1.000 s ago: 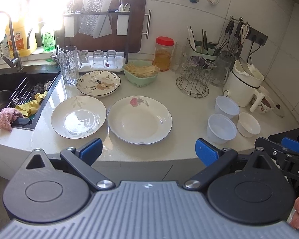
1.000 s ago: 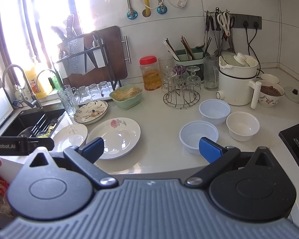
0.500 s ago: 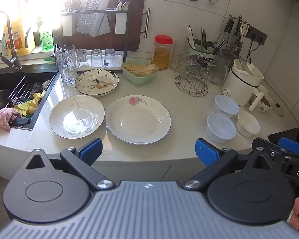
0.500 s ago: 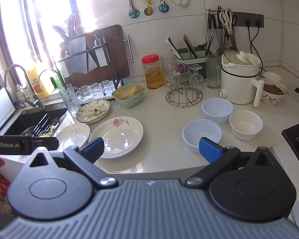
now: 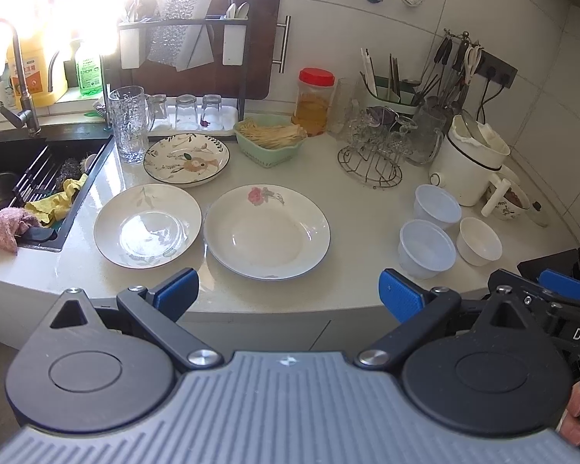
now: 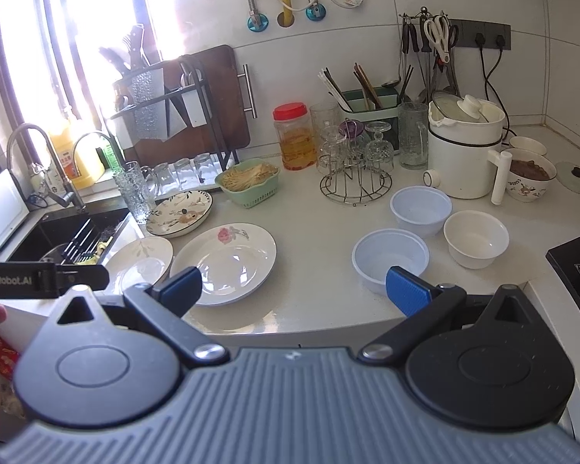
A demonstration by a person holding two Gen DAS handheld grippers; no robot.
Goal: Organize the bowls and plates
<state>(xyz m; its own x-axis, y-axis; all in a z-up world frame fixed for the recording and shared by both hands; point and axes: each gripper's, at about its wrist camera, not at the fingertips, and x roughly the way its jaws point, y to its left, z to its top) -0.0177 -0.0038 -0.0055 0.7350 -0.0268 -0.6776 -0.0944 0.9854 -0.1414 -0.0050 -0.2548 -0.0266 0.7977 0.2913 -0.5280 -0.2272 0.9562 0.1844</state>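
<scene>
Drifting slightly across the last second, both views are showing no dish moved, so sorting is not yet begun. The left gripper [image 5: 288, 295] and right gripper [image 6: 294, 288] are hanging wide open, empty, short of the counter edge. The white rose-printed plate [image 5: 266, 231], leaf-printed plate [image 5: 147, 226] and translucent plastic bowl [image 6: 390, 261] are sitting apart on the pale countertop [image 5: 359, 208].

- Left hand-held gripper [image 5: 288, 297]: grey ribbed body, two round black discs, black arms with silver screws, blue textured finger pads [image 5: 176, 294].
- Right hand-held gripper [image 6: 294, 288]: same build; white "GenRobot.AI" lettering appears on the other unit.
</scene>
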